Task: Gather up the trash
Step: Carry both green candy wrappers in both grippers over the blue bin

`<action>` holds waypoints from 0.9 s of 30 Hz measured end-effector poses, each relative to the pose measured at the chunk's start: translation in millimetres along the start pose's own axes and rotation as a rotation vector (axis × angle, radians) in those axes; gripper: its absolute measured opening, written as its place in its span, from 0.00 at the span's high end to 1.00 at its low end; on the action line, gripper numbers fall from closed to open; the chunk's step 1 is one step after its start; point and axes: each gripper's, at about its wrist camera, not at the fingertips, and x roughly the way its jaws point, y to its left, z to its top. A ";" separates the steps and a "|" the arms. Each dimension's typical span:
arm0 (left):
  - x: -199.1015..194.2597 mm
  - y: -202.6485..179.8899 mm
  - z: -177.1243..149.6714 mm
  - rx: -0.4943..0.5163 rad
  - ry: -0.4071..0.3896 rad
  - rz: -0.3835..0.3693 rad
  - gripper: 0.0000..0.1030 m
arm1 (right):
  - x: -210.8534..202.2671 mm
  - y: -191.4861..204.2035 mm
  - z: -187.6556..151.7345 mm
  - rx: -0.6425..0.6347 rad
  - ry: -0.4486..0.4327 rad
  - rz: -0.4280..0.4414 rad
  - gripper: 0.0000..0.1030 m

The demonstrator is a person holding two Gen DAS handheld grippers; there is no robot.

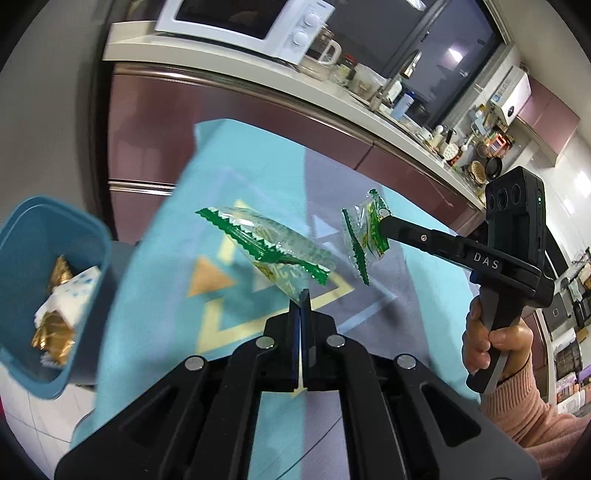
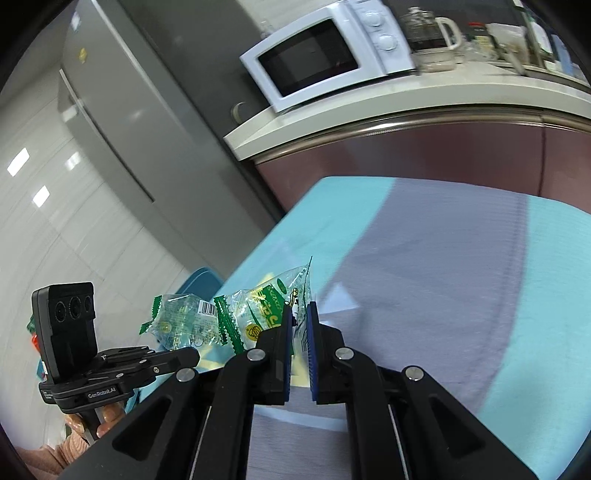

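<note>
My left gripper (image 1: pixel 302 295) is shut on the corner of a clear wrapper with green zigzag edges (image 1: pixel 264 243), held above the table. My right gripper (image 1: pixel 382 218) is shut on a second green-edged wrapper (image 1: pixel 364 236), also in the air, to the right of the first. In the right wrist view, my right gripper (image 2: pixel 300 308) pinches that second wrapper (image 2: pixel 266 310), and the left gripper (image 2: pixel 192 356) holds the first wrapper (image 2: pixel 181 321) at lower left. A blue bin (image 1: pixel 26 236) at left holds gold wrappers (image 1: pixel 51 332) and white paper.
The table carries a turquoise and grey cloth (image 1: pixel 155 295) with triangle patterns. Behind it runs a maroon kitchen counter (image 1: pixel 258 107) with a white microwave (image 1: pixel 255 18), a glass jug and jars. A grey fridge (image 2: pixel 122 110) stands at left. The bin's rim (image 2: pixel 201 280) shows past the table edge.
</note>
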 end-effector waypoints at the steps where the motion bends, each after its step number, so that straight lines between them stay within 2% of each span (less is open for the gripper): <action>1: -4.5 6.0 -1.3 -0.005 -0.006 0.004 0.99 | 5.1 7.6 0.2 -0.010 0.008 0.011 0.94; 11: -82.0 69.2 -28.0 -0.073 -0.086 0.091 0.99 | 48.2 69.1 9.9 -0.089 0.054 0.084 0.94; 17: -99.6 101.3 -26.6 -0.123 -0.105 0.157 0.99 | 81.8 102.6 15.9 -0.124 0.091 0.117 0.94; 27: -102.8 155.9 -24.0 -0.209 -0.099 0.251 0.99 | 139.5 149.4 14.0 -0.171 0.169 0.130 0.94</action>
